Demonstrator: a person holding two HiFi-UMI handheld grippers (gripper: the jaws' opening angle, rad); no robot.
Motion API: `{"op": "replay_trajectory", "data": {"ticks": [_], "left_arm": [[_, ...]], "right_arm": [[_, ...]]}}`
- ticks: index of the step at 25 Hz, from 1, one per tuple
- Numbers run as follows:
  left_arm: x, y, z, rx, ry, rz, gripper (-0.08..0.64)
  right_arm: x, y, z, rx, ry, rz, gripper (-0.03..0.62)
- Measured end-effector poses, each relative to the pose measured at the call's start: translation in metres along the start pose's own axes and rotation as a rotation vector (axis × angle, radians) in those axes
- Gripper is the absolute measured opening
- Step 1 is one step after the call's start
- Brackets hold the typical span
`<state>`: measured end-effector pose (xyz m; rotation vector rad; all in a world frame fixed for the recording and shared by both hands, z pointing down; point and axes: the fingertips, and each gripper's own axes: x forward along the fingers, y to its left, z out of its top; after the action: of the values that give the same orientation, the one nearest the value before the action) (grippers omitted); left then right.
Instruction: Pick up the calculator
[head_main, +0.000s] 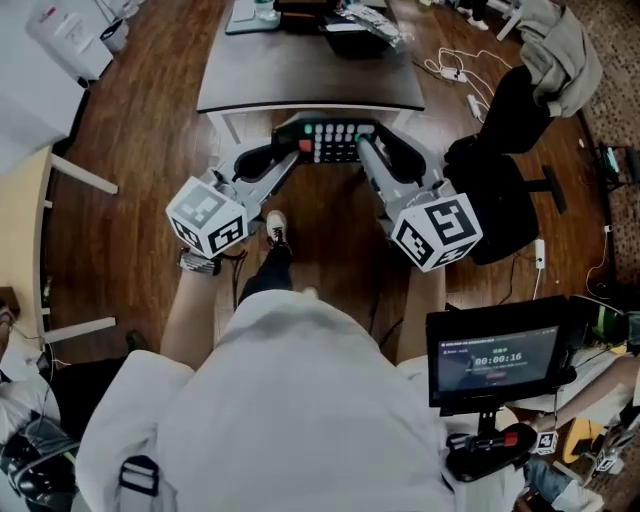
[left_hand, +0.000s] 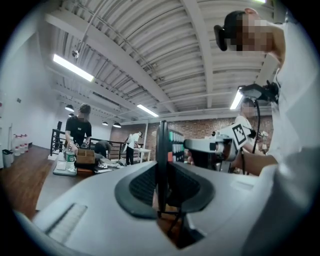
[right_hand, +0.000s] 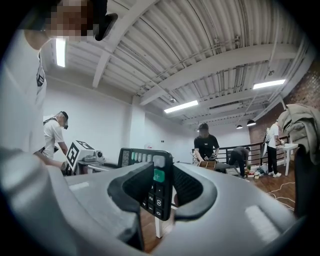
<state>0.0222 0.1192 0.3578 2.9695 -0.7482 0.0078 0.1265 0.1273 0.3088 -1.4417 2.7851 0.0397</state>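
The flat black plastic calculator (head_main: 335, 142) with pale and green keys hangs in the air between both grippers. It is just short of the dark-topped counter (head_main: 300, 85) and above the brown wooden floor (head_main: 140, 150). The left gripper (head_main: 298, 152) has its jaws clenched on the calculator's left end. The right gripper (head_main: 364, 150) has its jaws clamped on the right end, apparently across the keys.

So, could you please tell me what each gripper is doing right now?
Left gripper: closed on one end of the calculator.
Right gripper: closed on the calculator's other end.
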Motion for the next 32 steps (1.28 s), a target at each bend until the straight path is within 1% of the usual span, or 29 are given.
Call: {"op": "replay_trajectory", "data": {"ticks": [4,11,15,19,22,24,28,32], "left_arm": [[-0.007,-0.022,0.002,0.009,0.011,0.012,0.074],[-0.019,-0.026,0.013,0.048,0.000,0.009,0.074],[-0.033,-0.019,0.016,0.059,0.001,0.005,0.074],[-0.035,-0.007,0.022,0.089,0.011,-0.001,0.074],[-0.043,0.003,0.026,0.104,0.007,0.000,0.074],[-0.047,0.007,0.027,0.107,0.001,0.000,0.074],[-0.037,0.014,0.034,0.117,-0.012,-0.001,0.074],[-0.043,0.015,0.033,0.115,-0.018,-0.011,0.074]], "right_arm": [[-0.019,0.008,0.004,0.004,-0.010,0.003,0.110],[-0.021,0.019,0.016,-0.008,-0.026,0.006,0.110],[-0.011,0.032,0.021,-0.024,-0.023,-0.005,0.110],[-0.001,0.033,0.022,0.003,-0.034,-0.020,0.110],[0.008,0.041,0.024,-0.003,-0.037,-0.023,0.110],[0.014,0.044,0.025,-0.011,-0.032,-0.024,0.110],[0.020,0.034,0.032,-0.021,-0.030,-0.029,0.109],[0.021,0.041,0.033,-0.032,-0.024,-0.035,0.109]]}}
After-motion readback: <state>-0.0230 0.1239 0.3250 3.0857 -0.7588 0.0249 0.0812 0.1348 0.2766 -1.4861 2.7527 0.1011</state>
